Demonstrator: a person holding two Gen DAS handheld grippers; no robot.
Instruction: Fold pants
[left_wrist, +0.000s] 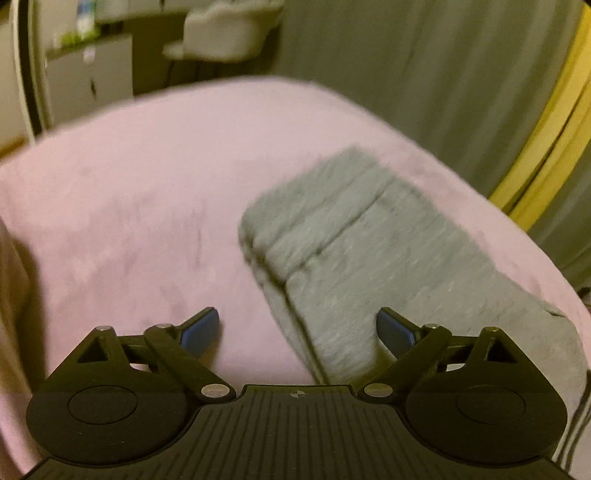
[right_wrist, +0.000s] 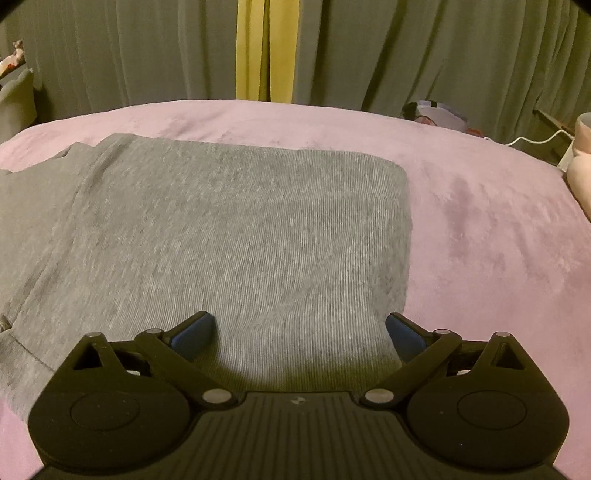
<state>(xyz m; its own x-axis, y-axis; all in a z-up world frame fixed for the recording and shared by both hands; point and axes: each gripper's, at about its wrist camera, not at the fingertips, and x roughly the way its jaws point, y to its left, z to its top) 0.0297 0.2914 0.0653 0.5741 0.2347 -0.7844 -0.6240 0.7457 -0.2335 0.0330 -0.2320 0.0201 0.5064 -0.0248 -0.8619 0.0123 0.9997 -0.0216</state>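
Observation:
Grey pants (right_wrist: 236, 229) lie folded into a thick rectangle on a pink blanket (right_wrist: 498, 221). In the left wrist view the pants (left_wrist: 369, 258) lie to the right of centre, their stacked layered edge facing left. My left gripper (left_wrist: 297, 332) is open and empty, held above the near left edge of the pants. My right gripper (right_wrist: 299, 336) is open and empty, held just above the near right part of the pants, its blue pads (right_wrist: 404, 334) clear of the fabric.
Grey curtains (right_wrist: 406, 48) with a yellow strip (right_wrist: 266, 48) hang behind the bed. A white cable (right_wrist: 532, 139) and a pale object (right_wrist: 581, 158) sit at the right edge. A white chair (left_wrist: 225, 33) and cabinets (left_wrist: 88, 74) stand beyond the far left.

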